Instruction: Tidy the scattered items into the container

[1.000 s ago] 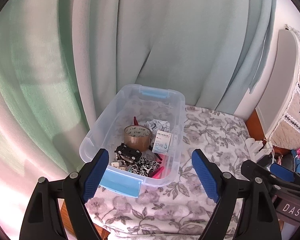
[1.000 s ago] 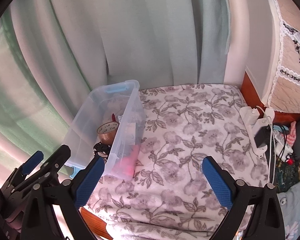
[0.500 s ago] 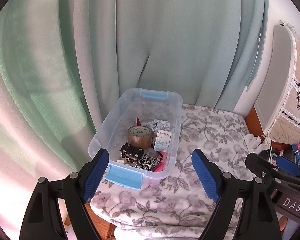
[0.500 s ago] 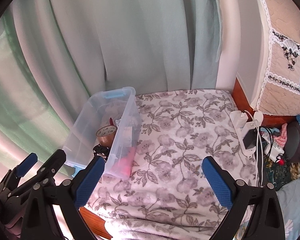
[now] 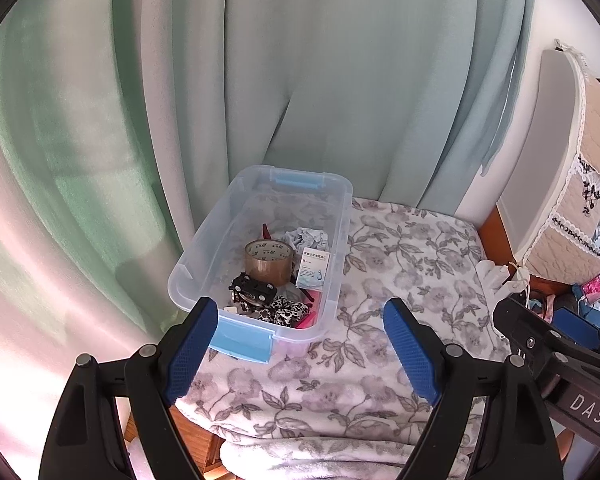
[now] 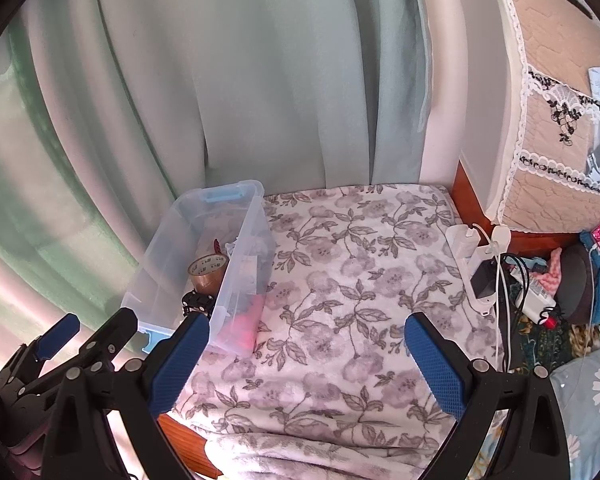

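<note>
A clear plastic container point(image 5: 342, 216) with blue latches stands on the left of a floral blanket point(image 5: 404, 280). Inside lie a roll of brown tape point(image 5: 269, 261), a black toy car point(image 5: 253, 291), a small white box point(image 5: 313, 268), a crumpled cloth point(image 5: 306, 237), a leopard-print scrunchie point(image 5: 284, 312) and something pink point(image 5: 314, 312). My left gripper point(image 5: 300, 316) hangs open above the container's near end, holding nothing. My right gripper point(image 6: 306, 332) is open and empty over the blanket point(image 6: 360, 264), right of the container point(image 6: 244, 248); the tape point(image 6: 208, 270) shows inside.
Green curtains point(image 5: 260, 80) hang right behind the table. A white power strip point(image 6: 474, 264) with cables lies at the blanket's right edge, cluttered items beyond it. A lace-covered appliance point(image 6: 548, 128) stands at the far right. The wooden table edge point(image 6: 180, 436) shows at front.
Both grippers have drawn back and up from the container, so it and the blanket look smaller and lower. Jaws stay open. Nothing in the container moved.
</note>
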A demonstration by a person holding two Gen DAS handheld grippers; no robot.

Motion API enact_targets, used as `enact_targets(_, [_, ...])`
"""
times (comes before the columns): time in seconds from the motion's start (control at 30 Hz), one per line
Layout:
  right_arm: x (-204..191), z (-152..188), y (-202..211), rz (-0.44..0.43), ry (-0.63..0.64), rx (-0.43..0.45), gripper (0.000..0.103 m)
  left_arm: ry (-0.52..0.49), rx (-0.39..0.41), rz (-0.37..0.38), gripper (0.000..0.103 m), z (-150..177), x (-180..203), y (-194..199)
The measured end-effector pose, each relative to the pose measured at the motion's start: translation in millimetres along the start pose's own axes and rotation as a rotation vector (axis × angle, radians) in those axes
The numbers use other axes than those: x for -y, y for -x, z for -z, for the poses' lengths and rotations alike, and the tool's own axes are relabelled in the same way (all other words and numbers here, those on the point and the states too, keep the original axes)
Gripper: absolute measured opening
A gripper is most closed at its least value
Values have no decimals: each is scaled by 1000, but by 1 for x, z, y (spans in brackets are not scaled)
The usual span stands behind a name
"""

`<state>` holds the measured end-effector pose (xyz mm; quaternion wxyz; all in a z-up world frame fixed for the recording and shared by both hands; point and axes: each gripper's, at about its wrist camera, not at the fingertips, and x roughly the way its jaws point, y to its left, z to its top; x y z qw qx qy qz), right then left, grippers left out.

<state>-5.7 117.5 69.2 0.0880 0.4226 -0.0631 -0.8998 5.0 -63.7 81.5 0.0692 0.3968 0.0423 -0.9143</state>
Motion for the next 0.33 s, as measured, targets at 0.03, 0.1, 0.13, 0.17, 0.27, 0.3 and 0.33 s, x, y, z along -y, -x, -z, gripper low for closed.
enact_targets(0.03, [0,0,1,0,0,0,100,0,0,-1,85,0,1,1])
enact_targets(0.1, [1,0,1,-1,0,0,100,-7,0,9,85,2,-11,-3])
enact_targets(0.13, [1,1,1,-3,0,0,100,-14,0,18,85,1,-20,-5])
enact_targets(0.17, [2,1,1,-4,0,-1,100,-22,1,26,85,-1,-29,-8])
enact_targets(0.27, [3,1,1,-8,0,-4,100,-24,0,27,85,-1,-31,-10])
enact_targets(0.3, [4,1,0,-8,-1,-7,100,-25,-2,27,85,-2,-32,-10])
enact_targets(0.33, [4,1,0,-8,-3,-8,100,-26,-4,28,85,-2,-32,-10])
